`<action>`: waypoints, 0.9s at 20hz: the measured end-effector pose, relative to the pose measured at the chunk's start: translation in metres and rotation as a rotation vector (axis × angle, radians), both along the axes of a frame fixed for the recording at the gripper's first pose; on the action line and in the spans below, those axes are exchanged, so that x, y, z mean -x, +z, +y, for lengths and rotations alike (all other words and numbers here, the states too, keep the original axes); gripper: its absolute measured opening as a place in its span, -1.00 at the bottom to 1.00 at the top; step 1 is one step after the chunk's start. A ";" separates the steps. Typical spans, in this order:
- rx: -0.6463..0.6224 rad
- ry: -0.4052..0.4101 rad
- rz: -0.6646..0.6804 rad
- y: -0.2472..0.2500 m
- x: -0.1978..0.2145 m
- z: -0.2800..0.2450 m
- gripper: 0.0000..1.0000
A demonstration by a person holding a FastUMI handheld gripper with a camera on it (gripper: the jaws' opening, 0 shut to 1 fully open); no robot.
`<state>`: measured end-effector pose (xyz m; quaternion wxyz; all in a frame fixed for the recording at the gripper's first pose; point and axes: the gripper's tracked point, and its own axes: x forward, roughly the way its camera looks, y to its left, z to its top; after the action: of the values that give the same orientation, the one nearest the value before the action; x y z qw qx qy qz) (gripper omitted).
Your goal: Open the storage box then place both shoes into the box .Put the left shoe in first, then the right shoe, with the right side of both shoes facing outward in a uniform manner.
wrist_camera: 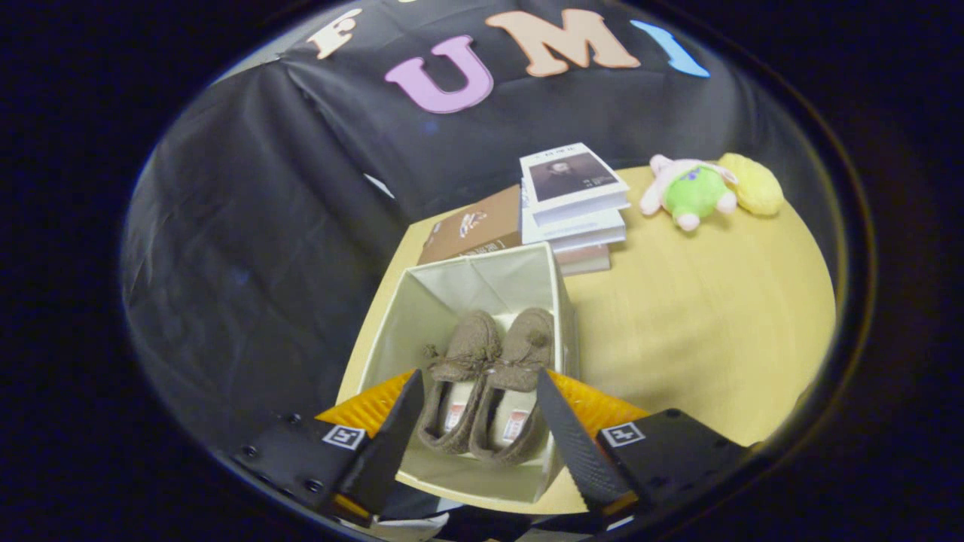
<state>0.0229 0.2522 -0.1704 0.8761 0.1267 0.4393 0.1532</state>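
Note:
The pale fabric storage box (482,280) stands open on the yellow table, just ahead of and below my fingers. Two brown fuzzy shoes lie side by side inside it, toes pointing away from me: one shoe (461,376) on the left, the other shoe (520,380) on the right, touching each other. My gripper (480,395) hovers above the box's near end, open, with its two black fingers spread either side of the pair. Nothing is held between the fingers.
A stack of books (572,207) and a brown book (474,229) lie just beyond the box. A green and pink plush toy (697,192) with a yellow plush (753,184) sits farther right. The yellow table (700,324) stretches right of the box; black cloth hangs on the left.

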 end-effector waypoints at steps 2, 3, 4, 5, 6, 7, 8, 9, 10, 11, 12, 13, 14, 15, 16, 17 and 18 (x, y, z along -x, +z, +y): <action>0.008 0.051 -0.053 0.012 0.003 0.002 0.97; -0.008 0.065 -0.086 0.022 0.004 0.002 0.97; -0.022 0.075 -0.124 0.032 0.003 0.000 0.97; -0.027 0.081 -0.166 0.043 -0.005 -0.013 0.97; -0.027 0.084 -0.210 0.054 -0.008 -0.021 0.97; -0.025 0.082 -0.253 0.064 -0.013 -0.031 0.97; -0.020 0.072 -0.292 0.073 -0.016 -0.041 0.97; -0.017 0.059 -0.323 0.083 -0.018 -0.052 0.97; -0.008 0.040 -0.350 0.092 -0.019 -0.065 0.97; 0.005 0.018 -0.374 0.100 -0.020 -0.079 0.97; 0.018 0.000 -0.403 0.108 -0.023 -0.094 0.97; 0.038 -0.021 -0.431 0.115 -0.025 -0.110 0.97; 0.055 -0.043 -0.456 0.123 -0.025 -0.127 0.97; 0.066 -0.058 -0.477 0.130 -0.026 -0.142 0.97; 0.075 -0.076 -0.496 0.134 -0.026 -0.156 0.97; 0.083 -0.092 -0.517 0.140 -0.025 -0.171 0.97; 0.097 -0.107 -0.544 0.144 -0.025 -0.185 0.97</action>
<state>0.0483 0.0671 -0.0261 0.9736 0.0617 0.1877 0.1139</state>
